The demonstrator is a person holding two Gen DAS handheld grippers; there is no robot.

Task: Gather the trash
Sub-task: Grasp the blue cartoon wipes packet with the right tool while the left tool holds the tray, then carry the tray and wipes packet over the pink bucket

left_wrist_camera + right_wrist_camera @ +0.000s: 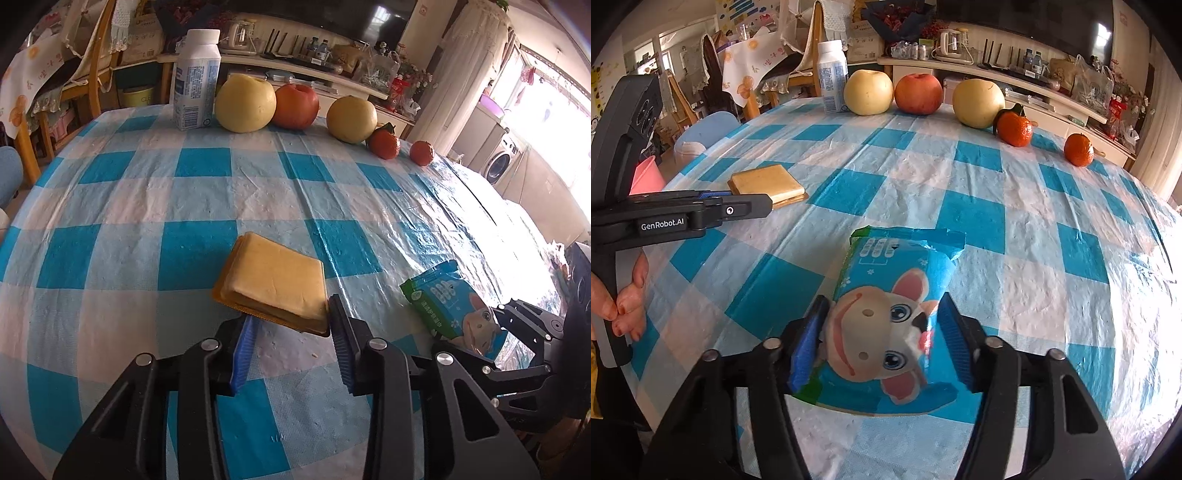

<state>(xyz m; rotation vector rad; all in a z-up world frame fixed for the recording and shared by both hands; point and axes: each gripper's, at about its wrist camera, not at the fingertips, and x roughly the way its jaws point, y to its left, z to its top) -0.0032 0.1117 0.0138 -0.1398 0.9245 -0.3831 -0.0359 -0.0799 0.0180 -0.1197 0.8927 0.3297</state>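
A flat yellow packet (273, 280) lies on the blue-and-white checked tablecloth (147, 206). My left gripper (291, 314) straddles its near edge, with the blue pads touching it on both sides, so it is shut on the packet. In the right wrist view the same packet (764, 181) rests flat beside the left gripper (768, 203). A blue wet-wipes pack (886, 295) with a cartoon animal bulges upward between the pads of my right gripper (883, 301), which is shut on it. The left wrist view shows that pack (447, 299) at the right, in the right gripper (476, 332).
Along the table's far edge stand a white milk carton (195, 81), two yellow apples (245, 103), a red apple (297, 105) and two tangerines (384, 144). A person's hand (624, 295) holds the left gripper's handle. Chairs (81, 66) and a shelf (314, 81) stand behind the table.
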